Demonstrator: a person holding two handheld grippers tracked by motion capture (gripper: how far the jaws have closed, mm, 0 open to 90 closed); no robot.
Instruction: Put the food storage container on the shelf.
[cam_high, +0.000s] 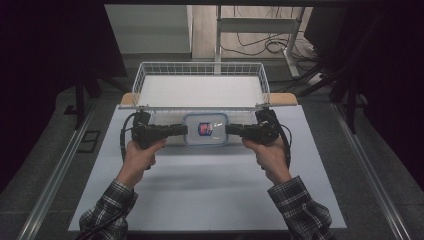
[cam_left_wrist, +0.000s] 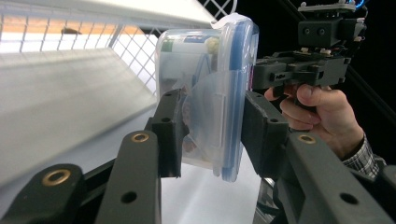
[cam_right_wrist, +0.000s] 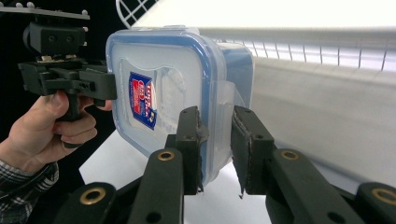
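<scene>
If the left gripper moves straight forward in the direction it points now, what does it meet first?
The left gripper points right, and its jaws already close on the end of the lidded plastic box. Straight on, it would push that box toward the right gripper, which grips the opposite end.

floor (cam_high: 60, 165): grey, dim | desk frame (cam_high: 260, 25): white, behind | cables (cam_high: 260, 46): on floor | surroundings: dark

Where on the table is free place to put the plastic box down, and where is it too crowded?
The white mat lies bare between the two forearms and toward the near edge. The wire basket behind also has a bare floor. It is crowded at the basket's front rail, where the left tool and right tool clamp the plastic box.
</scene>
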